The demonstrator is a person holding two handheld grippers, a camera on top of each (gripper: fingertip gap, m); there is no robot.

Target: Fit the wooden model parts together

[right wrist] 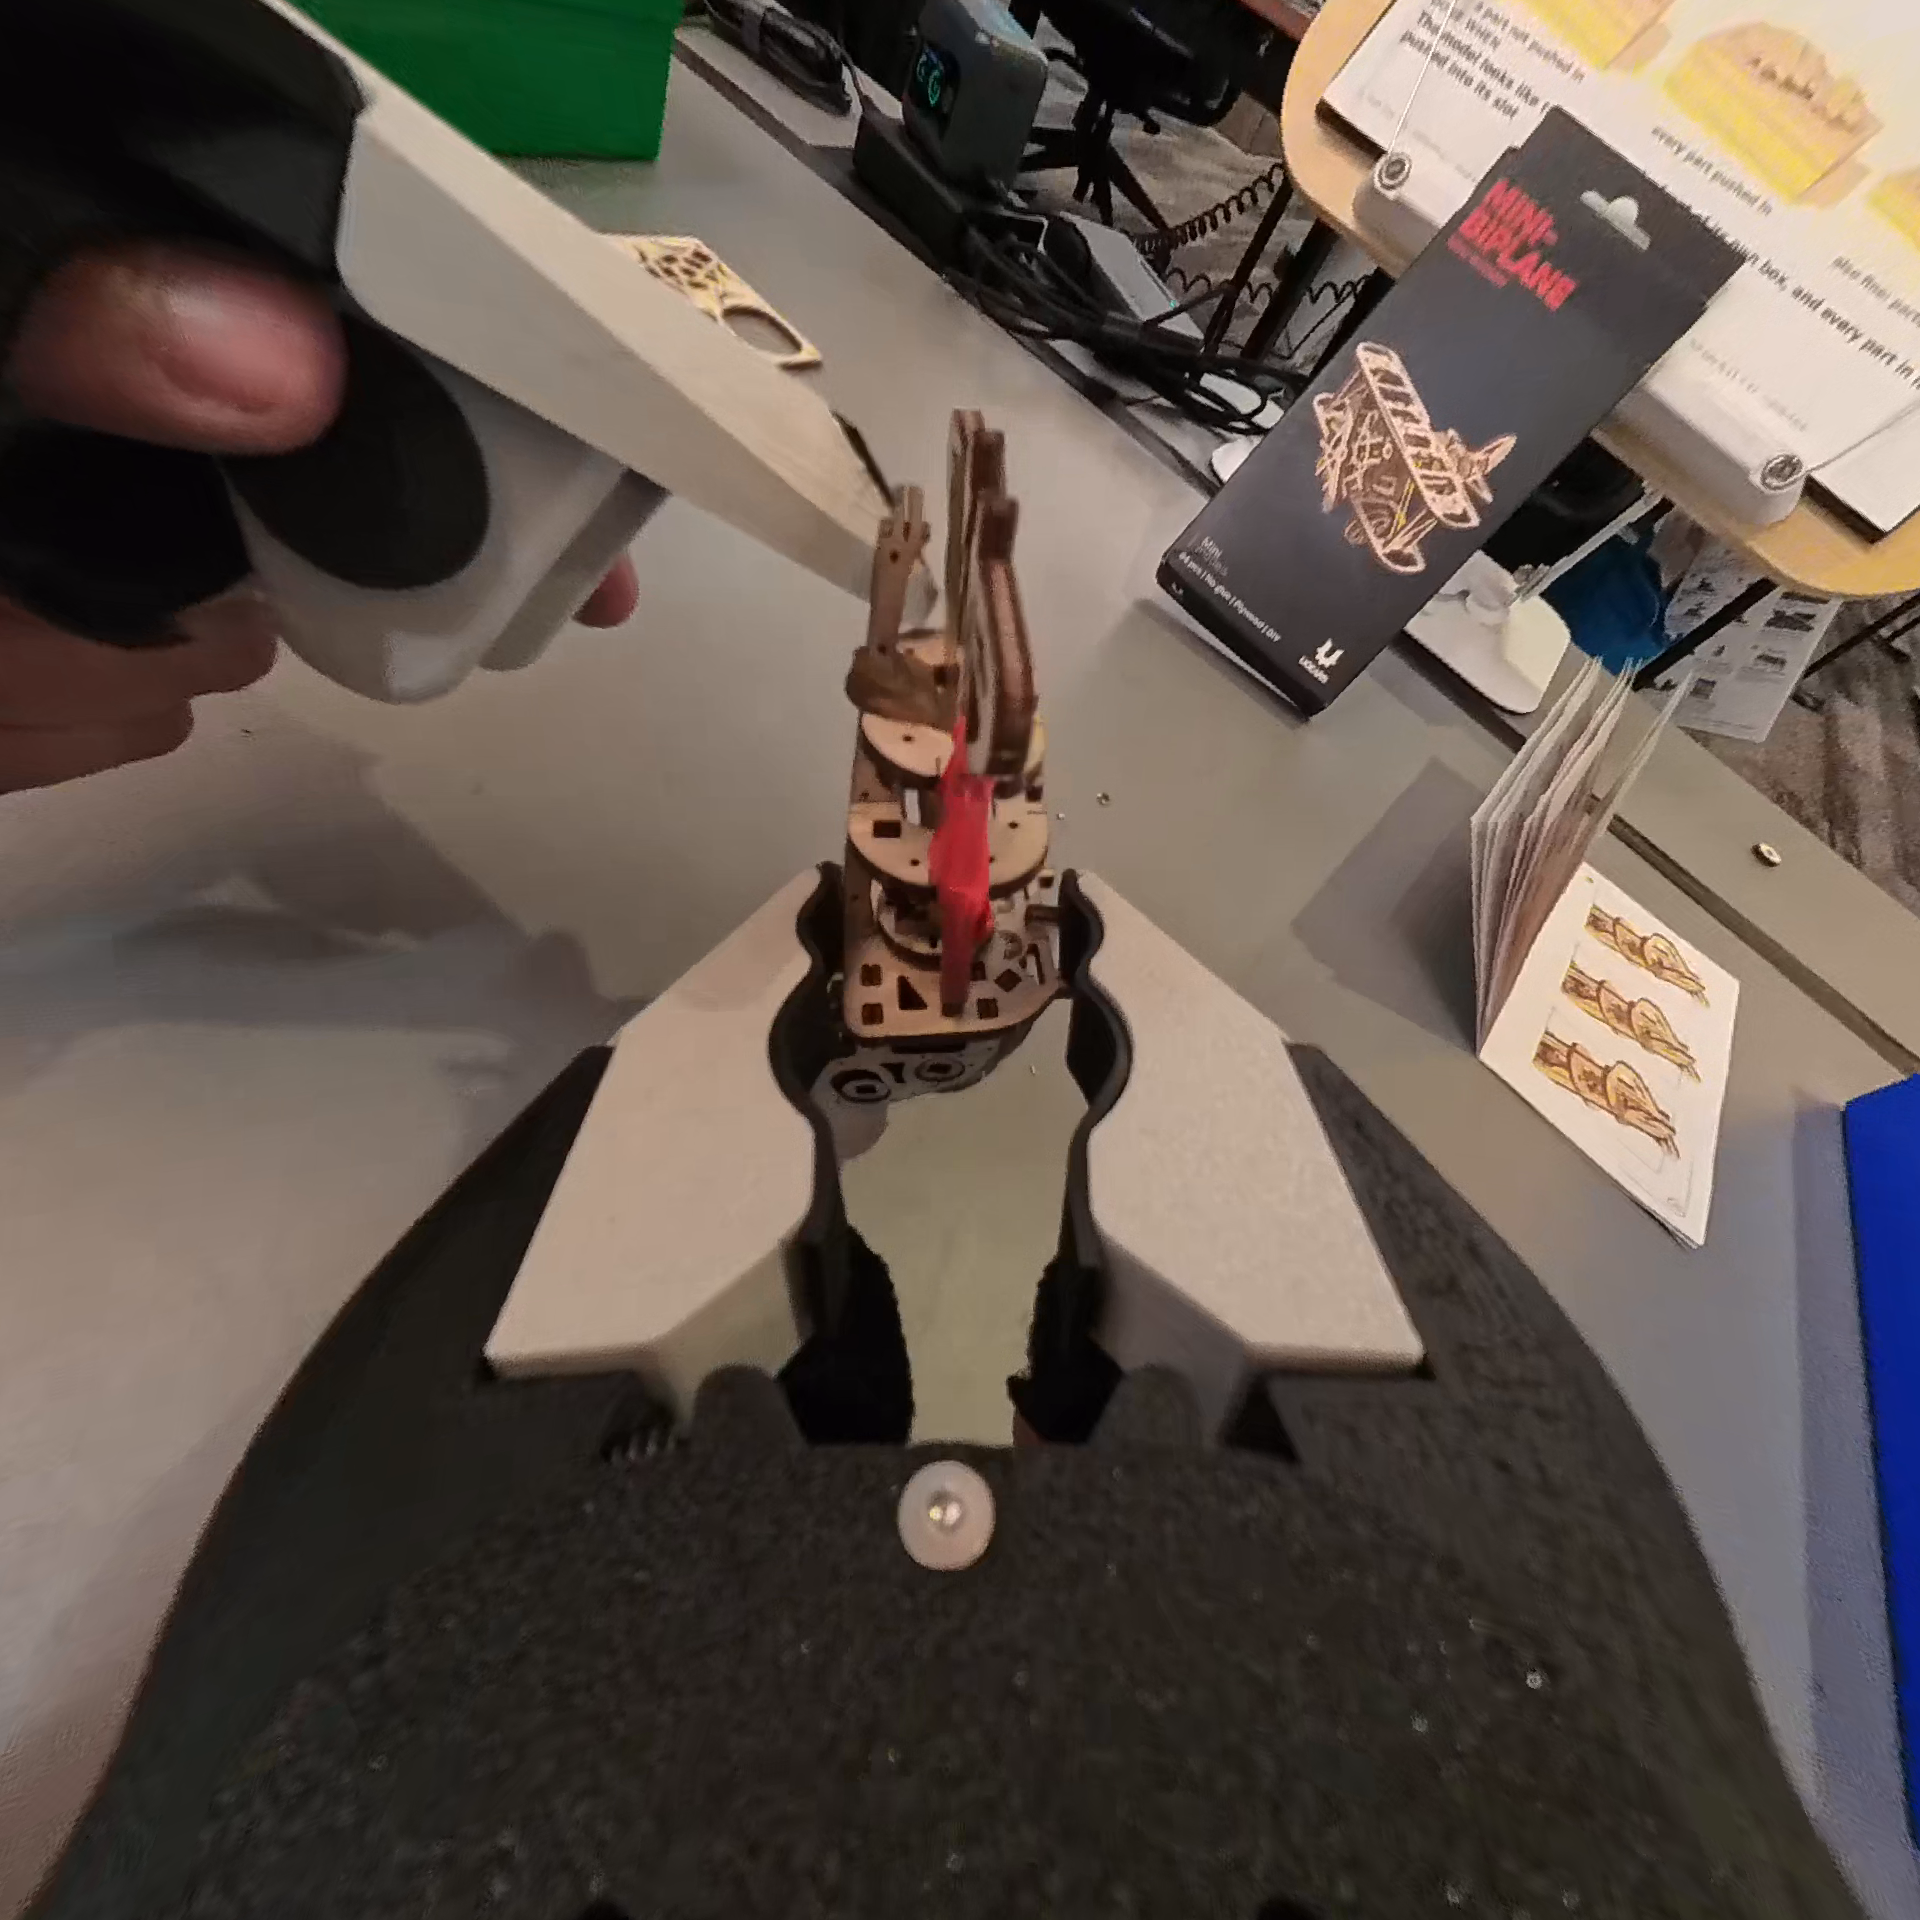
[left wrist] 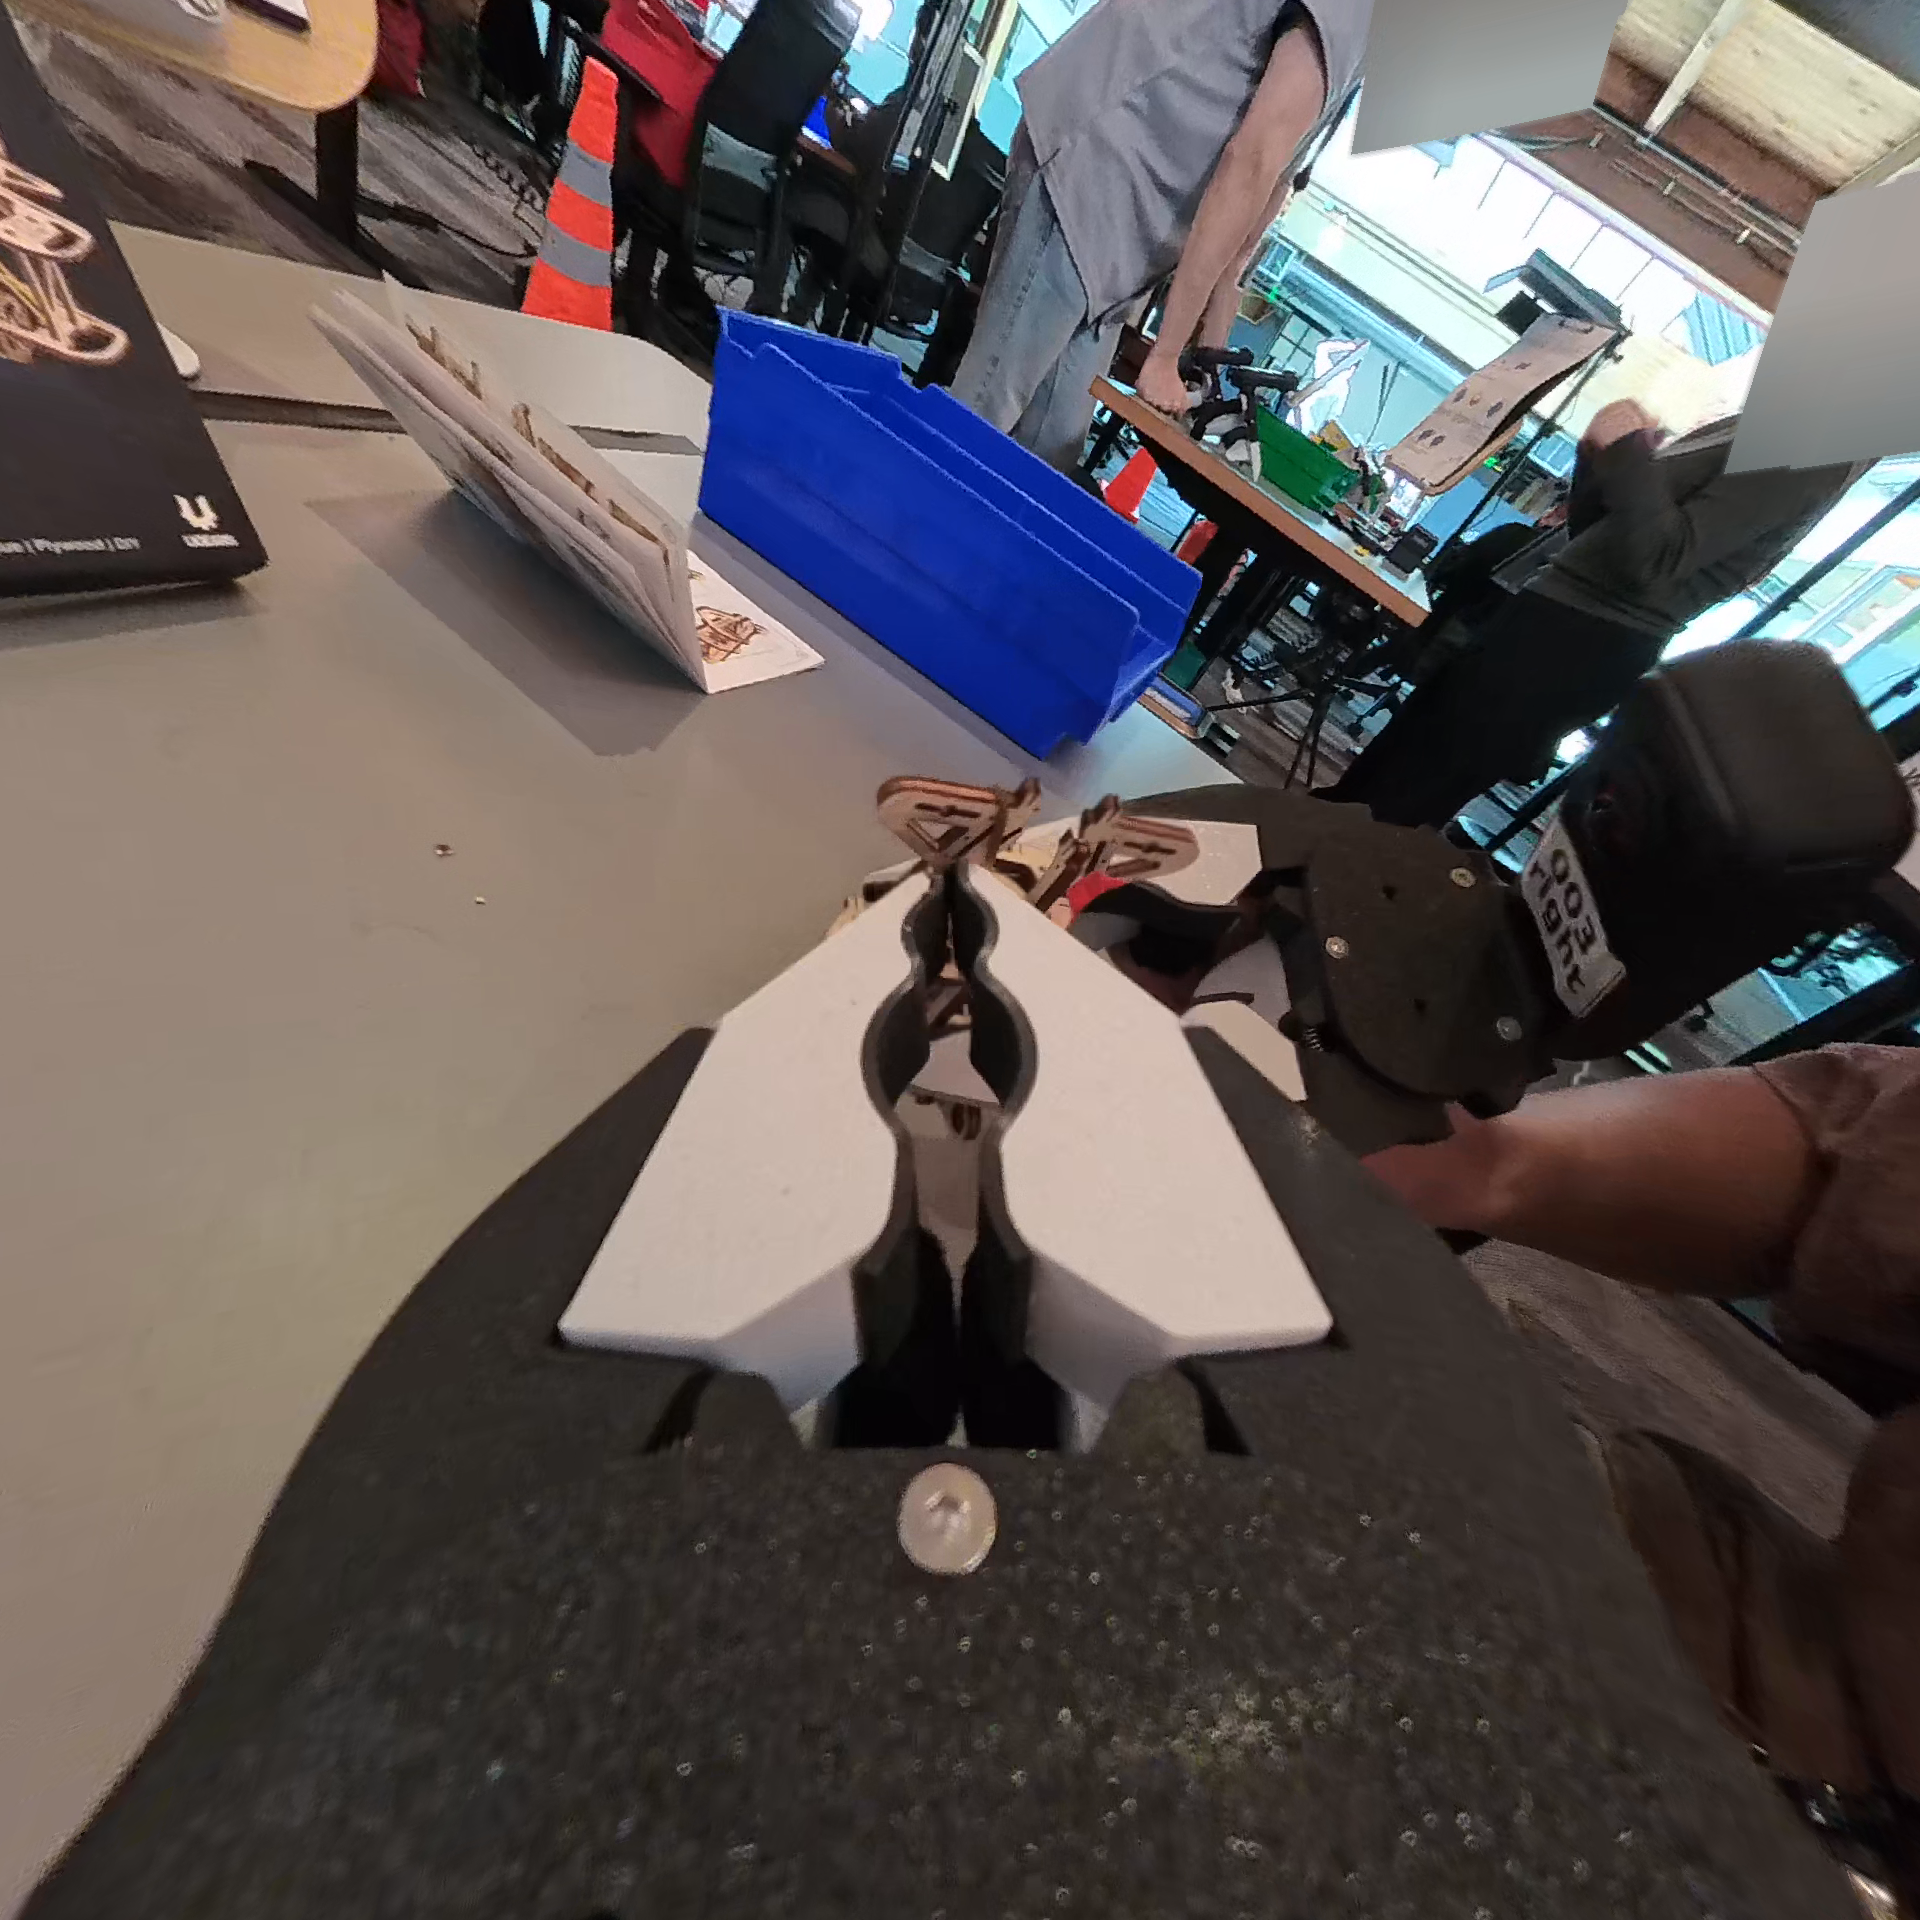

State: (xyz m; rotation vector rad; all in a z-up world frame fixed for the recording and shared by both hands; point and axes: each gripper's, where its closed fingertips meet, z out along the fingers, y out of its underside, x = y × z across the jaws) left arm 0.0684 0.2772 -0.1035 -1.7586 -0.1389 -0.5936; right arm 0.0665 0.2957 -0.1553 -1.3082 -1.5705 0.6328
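Observation:
My left gripper is shut on a small, thin wooden part that sticks out past its white fingertips. In the right wrist view its fingers reach in from the upper left, and the part touches the top of the wooden model. My right gripper is shut on the model's base and holds it above the grey table. The model is a stack of plywood discs and ribs with a red piece on its side. The right gripper's black body is at the right of the left wrist view.
A blue bin, an upright instruction booklet and a black model box stand on the table behind. A loose flat wooden part lies farther back. A person stands at another table, near an orange cone.

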